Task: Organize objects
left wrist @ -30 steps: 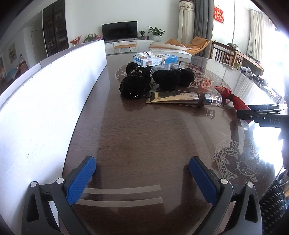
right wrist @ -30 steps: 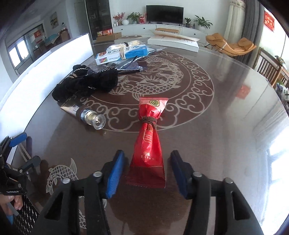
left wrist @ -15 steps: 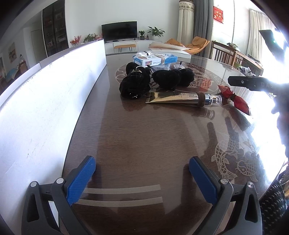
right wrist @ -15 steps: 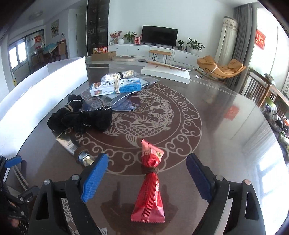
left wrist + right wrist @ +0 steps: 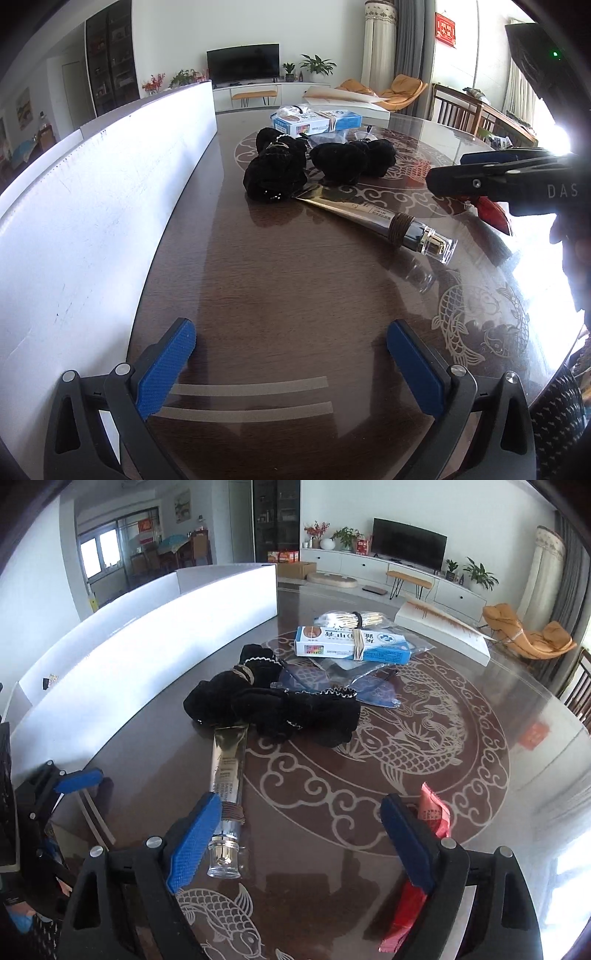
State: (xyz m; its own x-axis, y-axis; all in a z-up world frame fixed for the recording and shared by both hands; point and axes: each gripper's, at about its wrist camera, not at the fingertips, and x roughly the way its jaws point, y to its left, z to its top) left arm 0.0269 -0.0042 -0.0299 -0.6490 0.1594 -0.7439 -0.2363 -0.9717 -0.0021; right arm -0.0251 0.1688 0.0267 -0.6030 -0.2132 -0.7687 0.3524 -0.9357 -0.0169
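A gold tube with a clear cap (image 5: 226,797) (image 5: 373,218) lies on the dark table (image 5: 288,302). My right gripper (image 5: 301,840) is open above the table, its left finger (image 5: 195,836) beside the tube's cap end. The red packet (image 5: 413,882) (image 5: 493,214) lies under its right finger. Black socks (image 5: 280,709) (image 5: 280,171) lie beyond the tube. My left gripper (image 5: 290,363) is open and empty over bare table near the front edge.
A blue and white box (image 5: 351,646) (image 5: 317,123), a bundle of sticks (image 5: 347,619) and clear bags (image 5: 332,675) lie farther back. A white board (image 5: 92,206) (image 5: 155,627) runs along the table's left side. A flat white box (image 5: 443,631) sits at the far edge.
My right gripper has let go of the red packet, opened wide, lifted and swung left toward the gold tube. My left gripper has stayed still and open.
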